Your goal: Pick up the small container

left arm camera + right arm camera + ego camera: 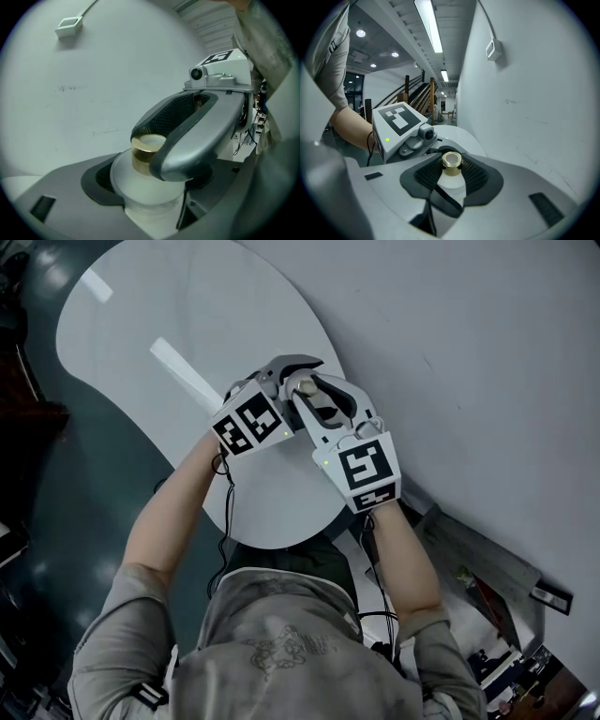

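Note:
The small container is a frosted white jar with a gold cap, held up in the air above the white table. My left gripper is shut on the jar's white body. My right gripper comes from the opposite side, its black ribbed pads pressed against the gold cap. In the head view the two grippers meet nose to nose around the container, with the left gripper on the left and the right gripper on the right.
A grey wall rises right behind the grippers and carries a small white box on a conduit. The table's curved edge drops to dark floor on the left. Cables hang from both grippers.

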